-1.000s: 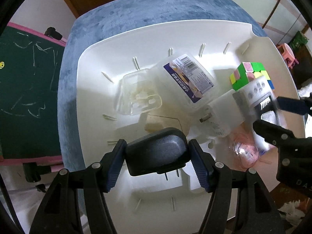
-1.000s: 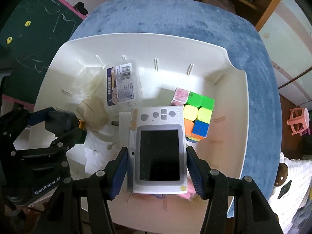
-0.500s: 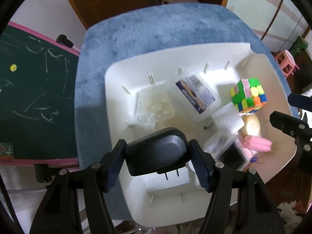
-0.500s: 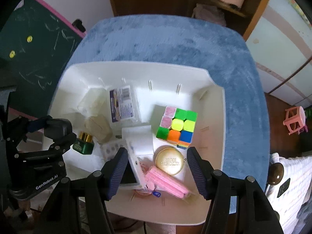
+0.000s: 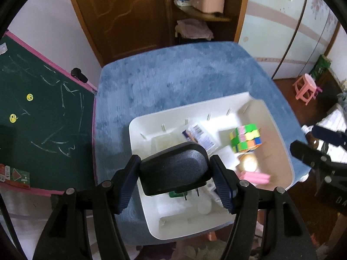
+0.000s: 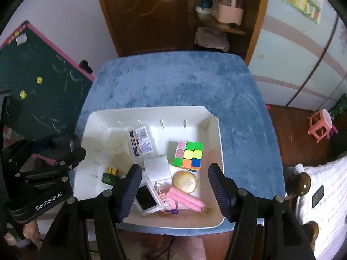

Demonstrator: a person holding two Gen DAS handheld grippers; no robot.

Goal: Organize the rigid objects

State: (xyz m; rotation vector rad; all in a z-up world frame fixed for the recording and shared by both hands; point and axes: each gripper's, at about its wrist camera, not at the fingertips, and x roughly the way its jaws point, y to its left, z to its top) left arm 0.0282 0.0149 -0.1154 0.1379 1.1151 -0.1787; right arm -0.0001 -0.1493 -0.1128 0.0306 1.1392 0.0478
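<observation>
Presently, both wrist views look down on one table.
Left gripper point(image 5: 176, 181): clamped on a black rounded plastic block with two metal prongs point(image 5: 173, 170), both blue pads pressed to its sides, held above the tray.
Right gripper point(image 6: 173, 187): jaws apart, nothing between the pads; it hangs over the tray's near edge.
Tray: white rectangular plastic tray point(image 6: 213, 134) on a blue plush table cover point(image 6: 173, 82).
Cube: multicoloured puzzle cube point(image 6: 188, 155) in the tray's right half, resting flat.
Box: clear plastic box with a barcode label point(image 6: 142, 142), left of the cube, near the far wall.
White pad: white square block point(image 6: 156, 169), between the box and the near edge.
Round tin: gold round tin point(image 6: 186, 182), just below the cube.
Pink item: pink ribbed bar point(image 6: 187, 199), touching the tin's near side.
Device: small white device with a dark screen point(image 6: 147, 198), tilted at the near edge.
Bottle: green bottle with a gold cap point(image 6: 110, 174), left part of the tray.
Surroundings: green chalkboard with a pink frame point(image 5: 39, 119), left of the table.
</observation>
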